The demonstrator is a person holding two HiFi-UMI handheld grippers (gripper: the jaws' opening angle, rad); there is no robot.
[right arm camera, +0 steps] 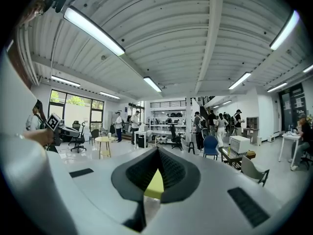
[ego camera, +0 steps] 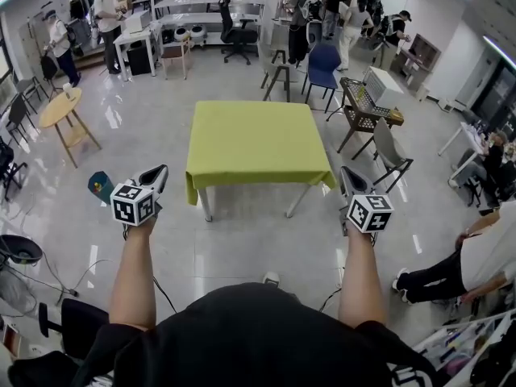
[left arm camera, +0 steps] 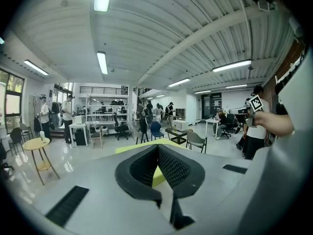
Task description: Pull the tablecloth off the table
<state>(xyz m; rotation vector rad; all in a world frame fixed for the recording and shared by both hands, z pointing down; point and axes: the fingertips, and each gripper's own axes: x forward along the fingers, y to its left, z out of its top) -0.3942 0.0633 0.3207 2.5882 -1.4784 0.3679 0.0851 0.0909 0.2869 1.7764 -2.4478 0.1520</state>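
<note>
1 tablecloth [ego camera: 251, 139] — covers 1 table [ego camera: 205, 203] | left tool [ego camera: 159, 172], right tool [ego camera: 349, 176] — both closed, empty

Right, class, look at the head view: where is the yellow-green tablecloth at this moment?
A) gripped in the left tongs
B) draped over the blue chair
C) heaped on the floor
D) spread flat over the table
D: the tablecloth lies spread over the table with its near edge hanging down, while the left tongs and right tongs are shut and short of it.
</note>
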